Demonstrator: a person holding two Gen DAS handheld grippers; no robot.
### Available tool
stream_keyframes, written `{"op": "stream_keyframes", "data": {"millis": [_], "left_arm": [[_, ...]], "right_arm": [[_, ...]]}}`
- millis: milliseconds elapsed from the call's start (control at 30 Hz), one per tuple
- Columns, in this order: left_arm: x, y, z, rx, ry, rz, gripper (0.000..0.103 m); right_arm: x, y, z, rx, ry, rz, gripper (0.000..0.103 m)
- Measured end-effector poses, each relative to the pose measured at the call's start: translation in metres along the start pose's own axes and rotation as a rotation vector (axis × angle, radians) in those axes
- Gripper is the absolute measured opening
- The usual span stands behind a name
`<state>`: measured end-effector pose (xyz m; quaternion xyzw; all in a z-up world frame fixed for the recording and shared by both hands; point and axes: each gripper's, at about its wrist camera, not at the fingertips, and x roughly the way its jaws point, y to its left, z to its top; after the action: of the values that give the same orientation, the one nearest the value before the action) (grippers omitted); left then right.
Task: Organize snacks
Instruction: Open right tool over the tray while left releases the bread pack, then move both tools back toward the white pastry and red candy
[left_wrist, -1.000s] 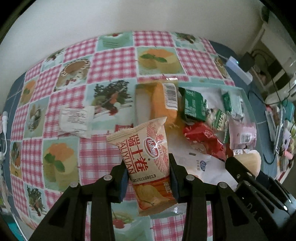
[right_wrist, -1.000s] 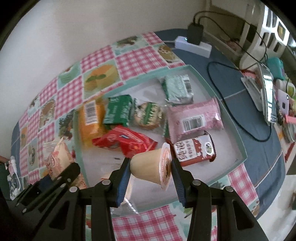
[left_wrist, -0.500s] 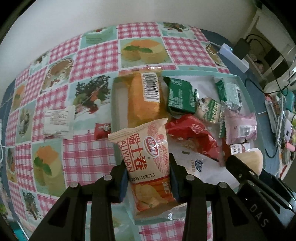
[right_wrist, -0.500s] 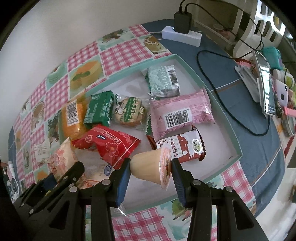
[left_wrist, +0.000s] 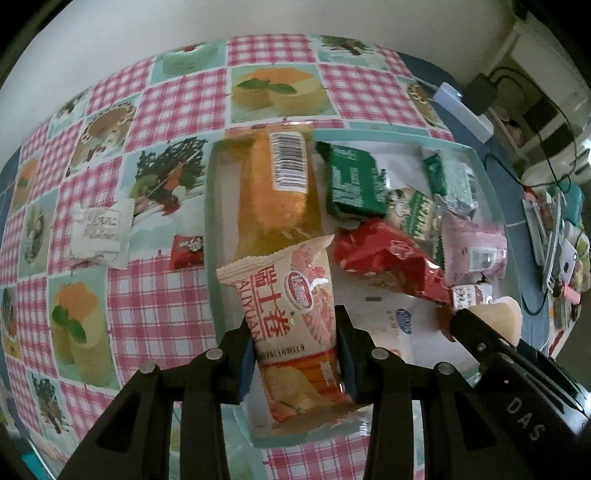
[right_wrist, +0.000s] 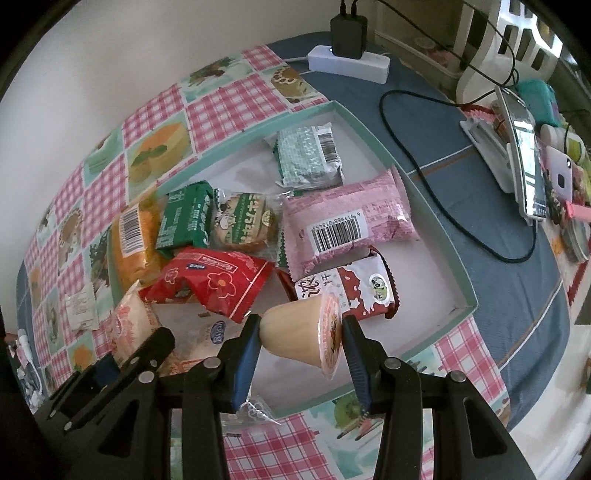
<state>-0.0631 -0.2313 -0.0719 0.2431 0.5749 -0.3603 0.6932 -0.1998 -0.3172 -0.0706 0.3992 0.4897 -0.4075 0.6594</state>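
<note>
On the checked tablecloth (left_wrist: 177, 96), left of the tray, lie a white sachet (left_wrist: 100, 232) with print too small to read and a small red candy (left_wrist: 187, 246), apart from each other. The left gripper (left_wrist: 295, 354) has its jaws clamped on a pale chip packet (left_wrist: 291, 314) held upright over the near left corner of the teal tray (right_wrist: 436, 218); the packet's lower end hides the tray floor there. Inside the tray lie an orange packet (left_wrist: 280, 192), a green packet (left_wrist: 354, 184), a red packet (right_wrist: 214, 284) and a pink packet (right_wrist: 347, 225). The right gripper (right_wrist: 300, 343) is clamped on a pudding cup (right_wrist: 299, 332), tipped sideways above the tray's near edge. Beyond the cloth's right edge, a power strip (right_wrist: 349, 62) sits on blue fabric.
</note>
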Motion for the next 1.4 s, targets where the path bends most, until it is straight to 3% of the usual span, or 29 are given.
{"op": "stream_keyframes", "data": {"millis": [67, 167, 633, 667, 700, 967, 1300, 1400], "left_arm": [[0.001, 0.005, 0.001, -0.017, 0.001, 0.01, 0.043], [0.0, 0.01, 0.003, -0.037, -0.002, 0.006, 0.06], [-0.022, 0.035, 0.005, -0.113, -0.016, 0.058, 0.072], [-0.024, 0.038, 0.006, -0.121, -0.017, 0.066, 0.073], [-0.025, 0.042, 0.006, -0.13, -0.019, 0.075, 0.081], [-0.021, 0.058, 0.006, -0.174, 0.007, 0.122, 0.091], [-0.018, 0.06, 0.005, -0.186, 0.02, 0.134, 0.093], [-0.018, 0.061, 0.005, -0.183, 0.015, 0.138, 0.093]], "right_arm": [[0.0, -0.001, 0.001, 0.003, 0.004, 0.001, 0.047], [0.0, -0.001, 0.001, 0.001, 0.002, 0.003, 0.047], [-0.015, 0.005, 0.006, -0.014, -0.036, 0.009, 0.048], [-0.015, 0.005, 0.006, -0.015, -0.034, 0.009, 0.048], [-0.015, 0.005, 0.005, -0.017, -0.03, 0.008, 0.049], [-0.011, 0.007, 0.005, -0.031, -0.016, -0.01, 0.075], [-0.009, 0.011, 0.005, -0.051, -0.015, -0.027, 0.091], [-0.01, 0.01, 0.005, -0.049, -0.021, -0.03, 0.091]]}}
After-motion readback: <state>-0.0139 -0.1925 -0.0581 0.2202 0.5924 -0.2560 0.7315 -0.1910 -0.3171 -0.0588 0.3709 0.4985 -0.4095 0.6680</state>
